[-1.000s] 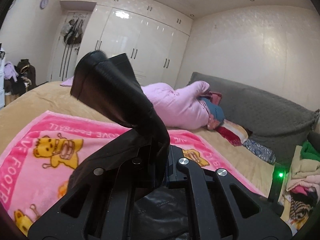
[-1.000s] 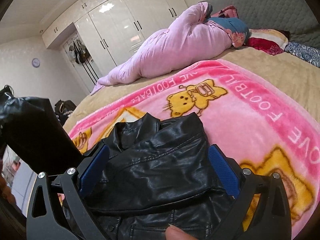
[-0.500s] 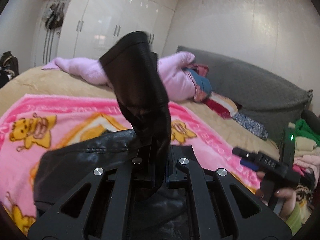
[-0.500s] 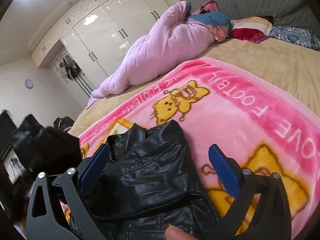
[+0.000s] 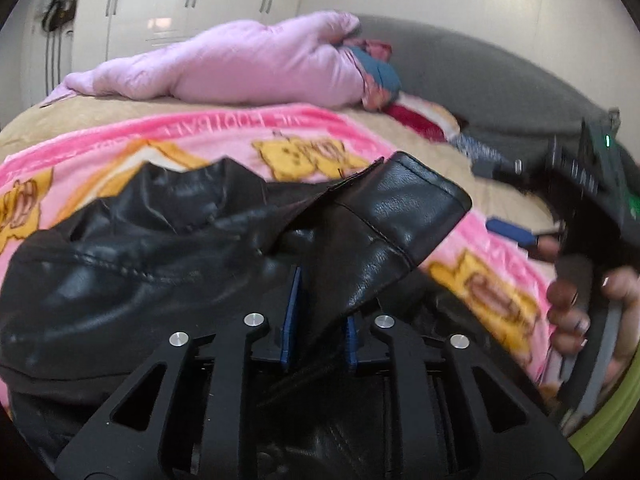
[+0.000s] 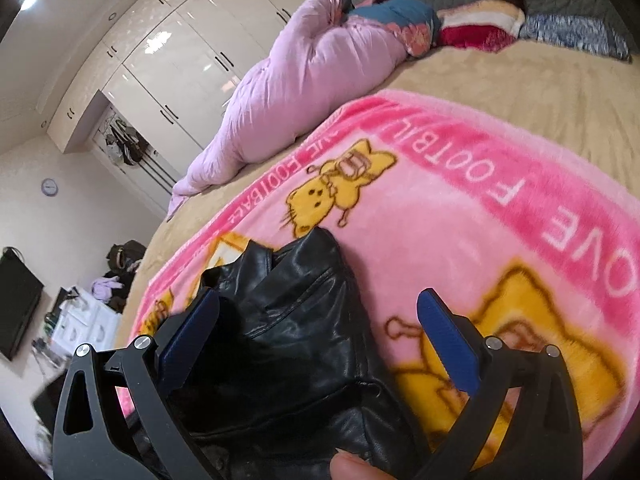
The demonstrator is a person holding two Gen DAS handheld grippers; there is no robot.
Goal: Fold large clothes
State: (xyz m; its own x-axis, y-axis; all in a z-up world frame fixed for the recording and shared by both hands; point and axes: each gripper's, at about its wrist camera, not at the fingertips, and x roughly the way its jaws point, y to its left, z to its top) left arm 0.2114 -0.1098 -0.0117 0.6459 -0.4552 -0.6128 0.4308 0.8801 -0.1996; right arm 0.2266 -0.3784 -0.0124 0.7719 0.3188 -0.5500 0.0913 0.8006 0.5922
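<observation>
A black leather jacket [image 5: 132,264] lies bunched on a pink cartoon blanket [image 5: 120,148] on the bed. My left gripper [image 5: 318,312] holds the jacket's sleeve [image 5: 392,236] between its blue pads, which stand slightly parted; the cuff is laid across the jacket body toward the right. In the right wrist view the jacket [image 6: 288,344] lies low and left on the blanket [image 6: 500,216]. My right gripper [image 6: 320,340] is open, its blue pads [image 6: 448,344] spread wide over the jacket's right edge, holding nothing. The right gripper also shows in the left wrist view [image 5: 592,208].
A pink duvet [image 5: 240,68] and pillows [image 6: 480,28] lie at the back of the bed by a grey headboard [image 5: 500,76]. White wardrobes [image 6: 192,60] line the far wall. Room clutter [image 6: 80,320] lies beyond the bed's left edge.
My left gripper has swung the raised sleeve down and laid it across the jacket body. Its pads have parted a little. My right gripper has shifted right, still open.
</observation>
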